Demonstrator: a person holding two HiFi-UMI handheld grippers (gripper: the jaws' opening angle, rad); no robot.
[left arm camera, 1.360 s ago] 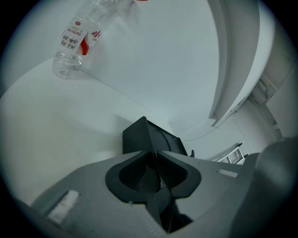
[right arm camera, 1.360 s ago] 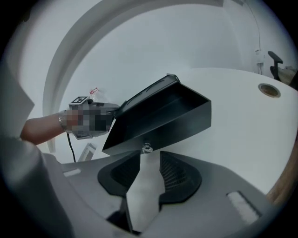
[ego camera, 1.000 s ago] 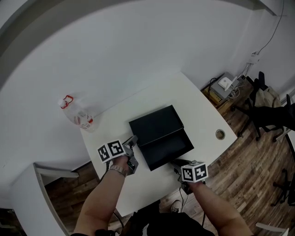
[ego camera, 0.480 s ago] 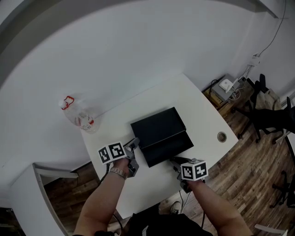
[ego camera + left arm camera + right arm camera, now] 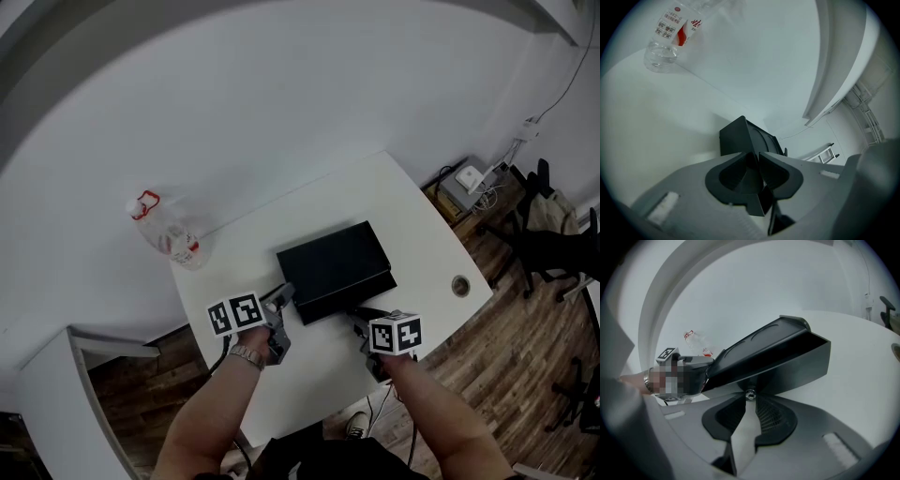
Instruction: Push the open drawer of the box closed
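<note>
White table [image 5: 412, 216] against a white wall [image 5: 281, 94], wood floor [image 5: 525, 328] off to the right, a plastic bottle [image 5: 169, 234] on the far left corner. The black box [image 5: 328, 262] sits mid-table, its drawer [image 5: 352, 298] nearly flush on the near side. The right gripper [image 5: 750, 399] is clamped on the drawer's small knob [image 5: 750, 394]. The left gripper [image 5: 757, 157], jaws pressed together and empty, sits just beside the box's left corner.

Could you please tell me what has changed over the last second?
The right gripper, its tips on the knob, moved forward and pushed the drawer into the box; only a thin strip of it now shows. The left gripper stays shut at the box's near left corner. The box and the bottle have not moved.
</note>
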